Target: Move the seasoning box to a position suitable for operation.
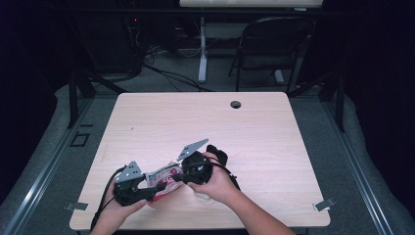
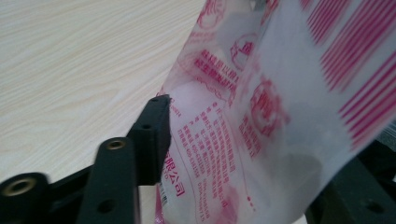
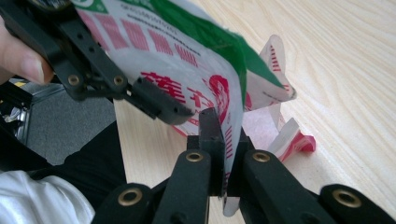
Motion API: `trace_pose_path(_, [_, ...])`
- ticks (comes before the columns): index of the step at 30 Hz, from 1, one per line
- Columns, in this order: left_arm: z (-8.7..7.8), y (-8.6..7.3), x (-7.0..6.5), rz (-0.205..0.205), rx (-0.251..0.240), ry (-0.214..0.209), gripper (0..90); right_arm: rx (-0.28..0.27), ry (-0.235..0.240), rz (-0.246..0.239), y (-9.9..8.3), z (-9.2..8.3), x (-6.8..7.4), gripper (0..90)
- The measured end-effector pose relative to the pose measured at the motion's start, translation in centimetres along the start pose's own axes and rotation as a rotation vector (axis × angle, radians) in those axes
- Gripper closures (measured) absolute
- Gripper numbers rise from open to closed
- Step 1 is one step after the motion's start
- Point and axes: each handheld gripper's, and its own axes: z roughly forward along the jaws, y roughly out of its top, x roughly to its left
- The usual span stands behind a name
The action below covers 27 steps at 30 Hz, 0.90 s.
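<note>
Nearest the person, at the table's (image 1: 274, 127) front edge, the two hands hold a printed plastic bag (image 1: 164, 177) between them, lifted just clear of the wood. The right gripper (image 1: 177, 180) is clamped shut on the bag: in the right gripper view its two jaws pinch a fold of the film (image 3: 226, 140) tight, the bag rising up and away from them toward the other tool. The left gripper (image 1: 155, 188) has its jaws parted around the opposite end; in the left gripper view one black finger (image 2: 156, 135) lies at the bag's (image 2: 261, 116) edge and the film spreads across the gap, but I cannot tell whether any pad presses on it, so it reads as loose, not gripping. The bag's long axis runs from one gripper to the other, roughly along the table's front edge, so the right hand carries it and the left would need to close on the end already lying between its jaws. The right gripper view adds a green panel (image 3: 210, 37) on the bag and a small torn scrap (image 3: 299, 140) on the table beyond; the left gripper view gives red print and stripes. Farther back, the high view shows a cable hole (image 1: 236, 104) in the table and a folding chair (image 1: 274, 49).
</note>
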Motion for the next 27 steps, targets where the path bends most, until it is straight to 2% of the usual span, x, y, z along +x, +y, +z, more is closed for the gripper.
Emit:
trace_pose_path(2, [0.1,-0.3,0.0,0.007,0.003,0.007,44.2,0.006,-0.007,-0.005,0.1,-0.1,0.0,90.0])
trace_pose_path(7, [0.8,-1.2,0.2,-0.012,0.000,0.014,40.2,0.003,-0.008,-0.010,0.3,-0.3,0.1,90.0])
trace_pose_path(9, [1.3,-1.6,0.4,-0.025,0.009,0.013,40.2,0.015,-0.012,-0.024,0.4,-0.4,0.0,90.0])
trace_pose_path(20, [3.0,-3.2,0.7,-0.091,0.031,-0.002,34.8,0.011,0.003,-0.017,0.3,-0.3,-0.1,90.0])
trace_pose_path(27, [3.8,-3.6,0.8,-0.083,0.053,-0.009,33.4,0.001,0.004,-0.007,0.0,-0.3,-0.1,90.0])
